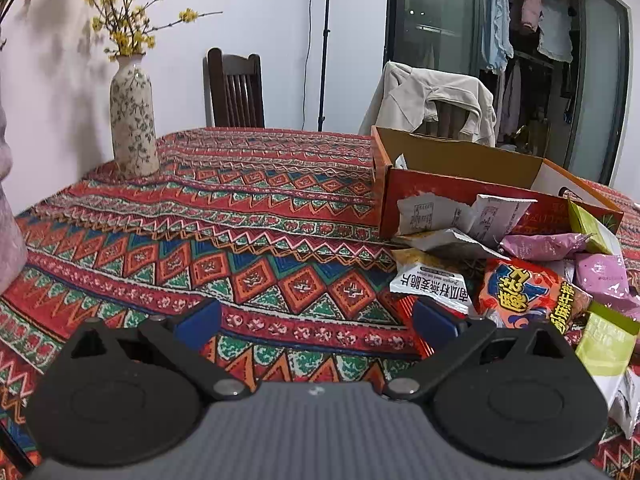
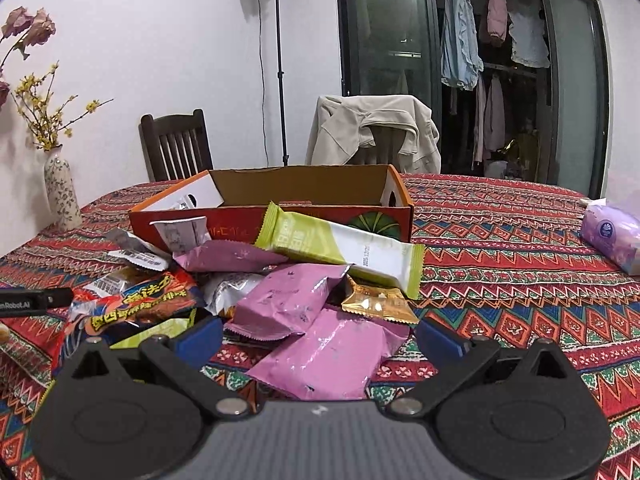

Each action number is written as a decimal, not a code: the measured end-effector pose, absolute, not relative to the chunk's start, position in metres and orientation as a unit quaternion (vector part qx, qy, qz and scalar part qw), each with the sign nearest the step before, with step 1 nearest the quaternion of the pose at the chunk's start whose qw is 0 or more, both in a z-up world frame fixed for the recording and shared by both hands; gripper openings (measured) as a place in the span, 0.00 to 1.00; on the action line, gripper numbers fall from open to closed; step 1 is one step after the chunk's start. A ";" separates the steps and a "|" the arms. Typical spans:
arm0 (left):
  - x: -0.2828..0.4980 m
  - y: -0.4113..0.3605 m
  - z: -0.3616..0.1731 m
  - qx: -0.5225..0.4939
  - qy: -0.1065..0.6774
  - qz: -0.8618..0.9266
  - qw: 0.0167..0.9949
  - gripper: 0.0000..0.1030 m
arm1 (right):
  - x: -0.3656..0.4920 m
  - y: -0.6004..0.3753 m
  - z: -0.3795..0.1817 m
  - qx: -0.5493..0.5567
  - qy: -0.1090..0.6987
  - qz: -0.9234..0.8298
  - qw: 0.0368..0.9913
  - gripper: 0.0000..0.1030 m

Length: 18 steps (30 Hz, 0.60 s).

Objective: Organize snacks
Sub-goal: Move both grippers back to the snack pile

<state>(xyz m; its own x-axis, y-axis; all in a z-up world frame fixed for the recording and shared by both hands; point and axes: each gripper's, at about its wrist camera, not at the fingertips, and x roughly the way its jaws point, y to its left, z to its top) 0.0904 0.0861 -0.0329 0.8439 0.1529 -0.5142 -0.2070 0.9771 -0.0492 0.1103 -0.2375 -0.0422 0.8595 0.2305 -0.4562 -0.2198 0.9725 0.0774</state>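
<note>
A heap of snack packets lies on the patterned tablecloth in front of an open orange cardboard box (image 1: 460, 200) (image 2: 312, 190). In the left wrist view the heap sits to the right: an orange-red crisp bag (image 1: 524, 292), a white packet (image 1: 430, 284), pink packets (image 1: 600, 276). My left gripper (image 1: 318, 320) is open over bare cloth, left of the heap. In the right wrist view pink packets (image 2: 288, 300) (image 2: 328, 356), a green-and-white bar (image 2: 344, 248), a gold packet (image 2: 376, 302) and the orange-red bag (image 2: 136, 304) lie ahead. My right gripper (image 2: 320, 340) is open, with the nearest pink packet between its fingers, untouched.
A floral vase (image 1: 134, 120) (image 2: 62, 196) with yellow twigs stands at the table's far left. A purple tissue pack (image 2: 612, 236) lies far right. Two chairs (image 1: 236, 88) (image 2: 376, 136) stand behind the table, one draped with a beige jacket. The other gripper's tip (image 2: 36, 300) shows at left.
</note>
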 end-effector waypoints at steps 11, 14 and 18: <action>0.109 0.084 -0.042 -0.033 0.342 0.105 0.933 1.00 | 0.108 -0.243 -0.042 0.022 0.238 0.112 0.965 1.00; 0.111 0.084 -0.042 -0.036 0.346 0.108 0.931 1.00 | 0.110 -0.246 -0.044 0.025 0.241 0.110 0.964 1.00; 0.108 0.087 -0.042 -0.030 0.346 0.090 0.933 1.00 | 0.114 -0.248 -0.047 0.027 0.250 0.107 0.962 1.00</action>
